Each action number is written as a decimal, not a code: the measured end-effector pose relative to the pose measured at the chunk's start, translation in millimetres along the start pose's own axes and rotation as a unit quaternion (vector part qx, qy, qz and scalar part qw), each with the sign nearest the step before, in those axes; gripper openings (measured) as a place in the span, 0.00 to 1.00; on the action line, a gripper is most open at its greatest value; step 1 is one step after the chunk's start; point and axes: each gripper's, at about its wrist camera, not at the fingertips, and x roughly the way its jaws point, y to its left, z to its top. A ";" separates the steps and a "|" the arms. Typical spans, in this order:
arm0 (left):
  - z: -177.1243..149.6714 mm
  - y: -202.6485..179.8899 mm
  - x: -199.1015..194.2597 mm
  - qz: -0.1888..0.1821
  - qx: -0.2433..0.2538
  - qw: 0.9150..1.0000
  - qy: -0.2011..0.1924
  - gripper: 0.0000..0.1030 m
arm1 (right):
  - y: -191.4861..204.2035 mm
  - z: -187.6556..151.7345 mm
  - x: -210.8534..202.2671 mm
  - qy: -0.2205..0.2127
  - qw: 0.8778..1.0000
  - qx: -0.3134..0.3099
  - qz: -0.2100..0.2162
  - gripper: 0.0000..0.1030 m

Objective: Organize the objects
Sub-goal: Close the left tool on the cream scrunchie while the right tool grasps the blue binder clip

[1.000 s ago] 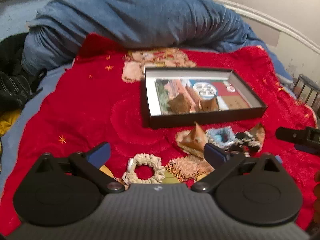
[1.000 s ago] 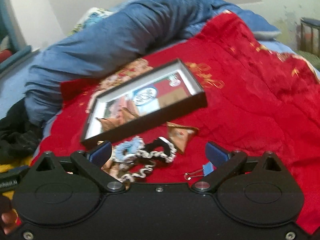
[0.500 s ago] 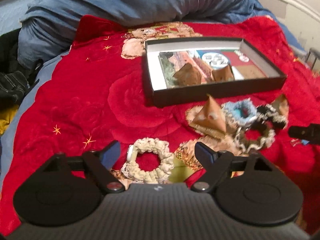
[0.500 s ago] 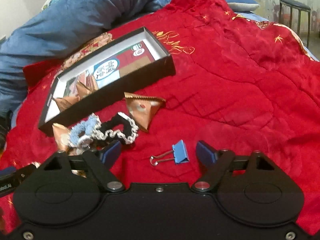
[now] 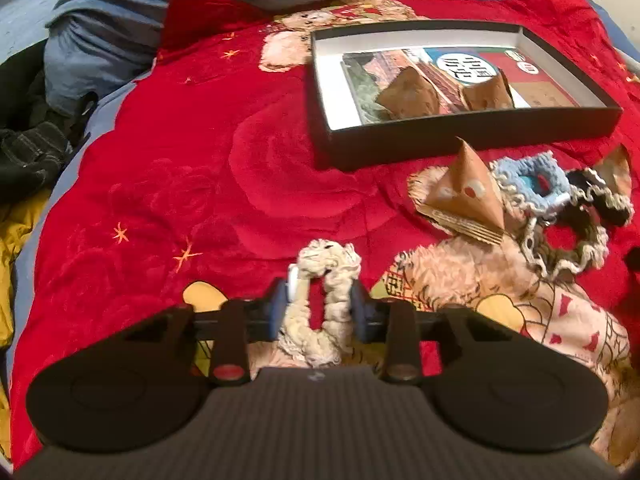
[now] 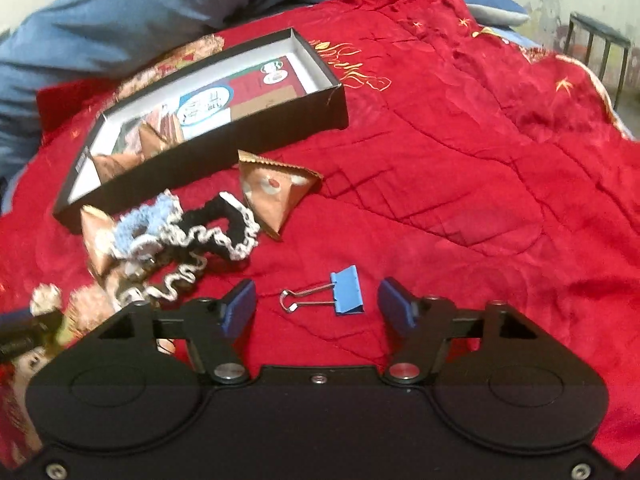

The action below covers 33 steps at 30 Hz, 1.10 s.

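Between left tongs [image 5: 320,308] now: cream scrunchie [image 5: 320,312]

Bare red blanket [image 6: 460,184] right of the blue clip [image 6: 347,290]; scrunchies [image 6: 208,228] crowd its left.

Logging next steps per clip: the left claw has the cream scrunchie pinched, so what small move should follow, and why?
Probably lift it slightly off the blanket. The left claw is shut on the cream scrunchie, which still lies on the red blanket; the black box, already holding paper pouches, sits ahead. The right claw is open around the blue binder clip.
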 end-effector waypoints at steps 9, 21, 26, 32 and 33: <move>1.5 -1.7 -7.4 0.007 -0.012 1.000 -0.010 0.20 | 12.9 -0.4 0.8 0.001 0.999 -0.033 -0.023 0.42; 6.9 -1.6 -35.1 -0.029 -0.024 0.996 -0.076 0.18 | 5.7 9.1 -7.5 -0.013 1.000 -0.004 -0.010 0.41; 11.4 -4.2 -42.3 -0.045 -0.031 0.994 -0.096 0.18 | 5.1 13.8 -12.2 -0.029 1.000 0.005 0.000 0.41; 11.2 -7.7 -50.6 -0.062 -0.035 0.991 -0.112 0.18 | 10.5 19.0 -24.2 -0.058 0.998 0.011 0.030 0.41; 11.1 -8.1 -51.2 -0.060 -0.034 0.991 -0.113 0.18 | 12.1 19.7 -27.6 -0.065 0.997 0.010 0.037 0.41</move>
